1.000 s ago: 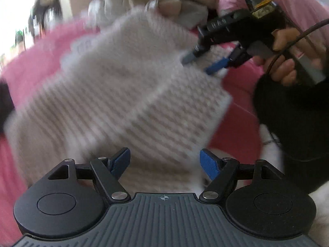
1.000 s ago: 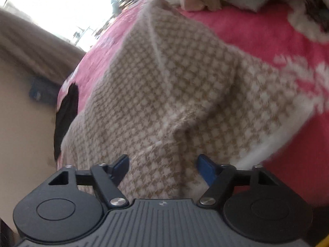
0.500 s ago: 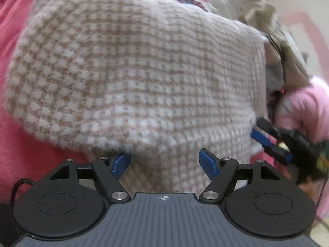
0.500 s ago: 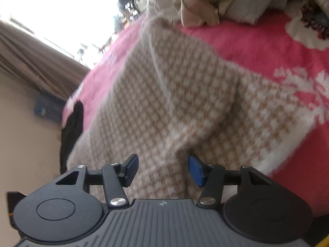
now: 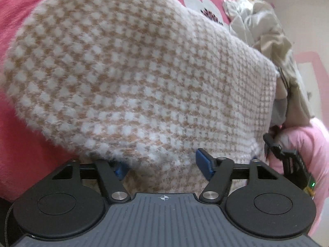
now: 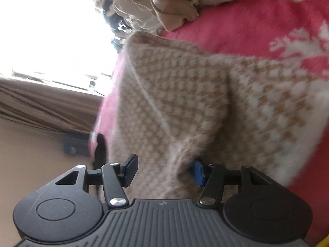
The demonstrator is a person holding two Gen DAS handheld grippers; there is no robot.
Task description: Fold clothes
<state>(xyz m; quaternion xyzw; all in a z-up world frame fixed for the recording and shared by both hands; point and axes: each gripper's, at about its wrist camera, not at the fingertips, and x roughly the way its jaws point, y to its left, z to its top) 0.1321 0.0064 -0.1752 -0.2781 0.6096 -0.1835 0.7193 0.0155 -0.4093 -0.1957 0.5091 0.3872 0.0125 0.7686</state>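
Two tools are on one garment, and that is why the checked knit stands up from the bed instead of lying flat. It spreads across the pink blanket, with its near edge gathered towards you and lifted into a soft hump.

Your left tool has just been closing. A thick roll of the knit sits between its pads: the left pad is half buried in the fuzz, and the right pad looks pressed against the bulge. I judge it clenched on that fold, though the pile hides the exact contact.

Your right tool has also closed in. It looks clamped on a bunched ridge of the same garment, and the blue pad sinks into the wool. Creases run from that pinch up across the cloth, which suggests you are pulling it taut.

Seen from the left wrist, the right tool sits at the knit's far right edge, below your pink sleeve. Each hand therefore holds its own end of the near hem. That spacing fits carrying the edge over as one straight line. A single grip would let it sag.

Beyond the knit, a heap of beige clothes lies just past its far edge. I judge the fold to be beginning rather than finished.
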